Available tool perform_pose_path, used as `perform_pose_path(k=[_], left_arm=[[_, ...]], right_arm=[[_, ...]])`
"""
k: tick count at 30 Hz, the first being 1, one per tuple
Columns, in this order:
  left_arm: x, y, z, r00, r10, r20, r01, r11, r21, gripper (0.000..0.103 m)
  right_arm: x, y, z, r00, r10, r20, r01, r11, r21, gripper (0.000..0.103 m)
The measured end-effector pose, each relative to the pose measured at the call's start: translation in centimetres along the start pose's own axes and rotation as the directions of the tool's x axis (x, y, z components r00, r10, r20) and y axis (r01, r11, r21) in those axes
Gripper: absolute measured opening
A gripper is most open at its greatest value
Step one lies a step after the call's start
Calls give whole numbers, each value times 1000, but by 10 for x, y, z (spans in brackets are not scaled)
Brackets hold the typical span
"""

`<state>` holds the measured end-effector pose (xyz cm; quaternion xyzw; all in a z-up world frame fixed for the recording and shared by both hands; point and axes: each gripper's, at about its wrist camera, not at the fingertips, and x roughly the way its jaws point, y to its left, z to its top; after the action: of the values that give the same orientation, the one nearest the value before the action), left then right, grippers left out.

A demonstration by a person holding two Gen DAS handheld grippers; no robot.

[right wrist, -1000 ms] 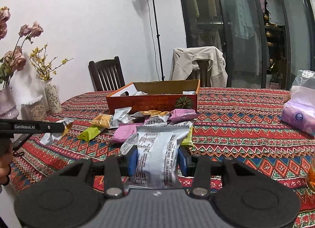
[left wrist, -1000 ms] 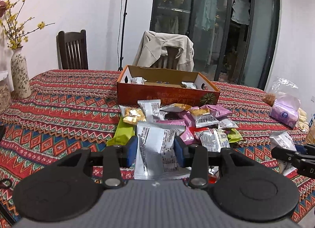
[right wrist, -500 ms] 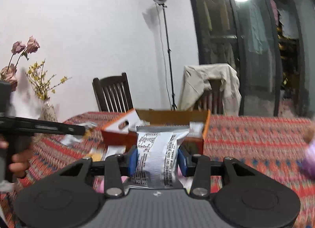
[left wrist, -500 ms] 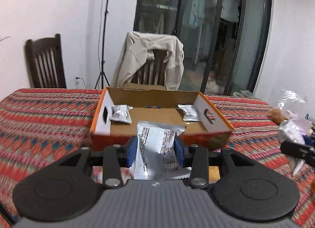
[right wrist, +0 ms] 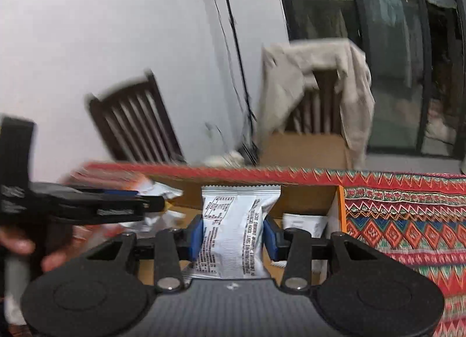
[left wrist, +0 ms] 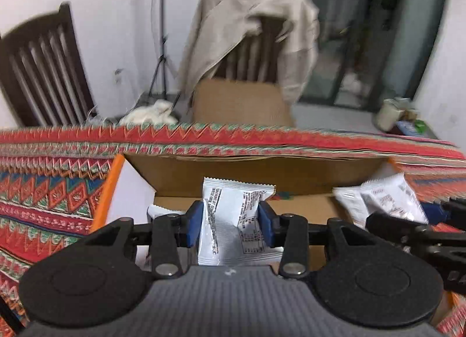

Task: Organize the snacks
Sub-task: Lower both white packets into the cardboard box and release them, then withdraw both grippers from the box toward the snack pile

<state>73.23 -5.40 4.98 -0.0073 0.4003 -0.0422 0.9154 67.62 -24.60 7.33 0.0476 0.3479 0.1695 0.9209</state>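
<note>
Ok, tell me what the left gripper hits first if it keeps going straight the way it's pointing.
Probably the cardboard box's floor or brown far wall. The left gripper, shut on a white snack packet, points down into it; depth is unclear.

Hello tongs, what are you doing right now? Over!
Left tongs shut on a silver snack packet. Right tongs shut on another silver packet. Both over the cardboard box. Nothing blocking. Over.

Black grippers (left wrist: 230,225) w/ blue pads (left wrist: 194,226), silver screws, grey ribbed body.
</note>
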Motion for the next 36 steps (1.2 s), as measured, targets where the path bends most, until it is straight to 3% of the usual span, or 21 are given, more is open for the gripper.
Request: perform_pose_path(k=[3,6,8,11,15,18,21,25,29,31,33,36], left_arm=[[30,-1,0,998,29,-51,-29,1000,7,43],[37,2,1,997,13,-81,-13,1000,4,52],[35,3,3,998,20,-58,-20,1000,6,57],[28,2,6,999,20,-47,-20,1000,19,61],[7,4,9,999,7,-33,-7,1000,25,69],[-25,5,8,1000,-3,-15,4,999,42,72],[-66,5,3,1000,-3,17,2,998,69,82],[-127,6,-7,998,-5,69,-1,996,91,86],[-196,13,-27,991,-19,134,6,996,94,97],[-239,15,-49,979,-43,198,25,995,93,100],[-274,17,-74,963,-65,263,40,994,99,102],[-325,16,-119,931,-91,352,53,992,116,103]], right_arm=[[51,-11,6,993,-28,-113,33,998,45,42],[83,-9,6,981,-89,-171,90,996,3,44],[96,-7,2,972,-119,-202,118,993,-15,55],[90,-1,4,978,-124,-168,122,992,-27,70],[71,5,11,984,-128,-127,124,992,-37,74],[45,6,14,987,-124,-101,120,992,-51,75],[11,10,16,989,-131,-71,126,990,-71,79],[-50,17,14,991,-134,-16,132,988,-78,89],[-111,26,4,990,-136,34,139,985,-100,91],[-147,31,-5,988,-134,79,142,985,-99,92],[-179,36,-17,984,-131,125,143,985,-93,103],[-231,41,-45,970,-118,212,137,987,-79,103]])
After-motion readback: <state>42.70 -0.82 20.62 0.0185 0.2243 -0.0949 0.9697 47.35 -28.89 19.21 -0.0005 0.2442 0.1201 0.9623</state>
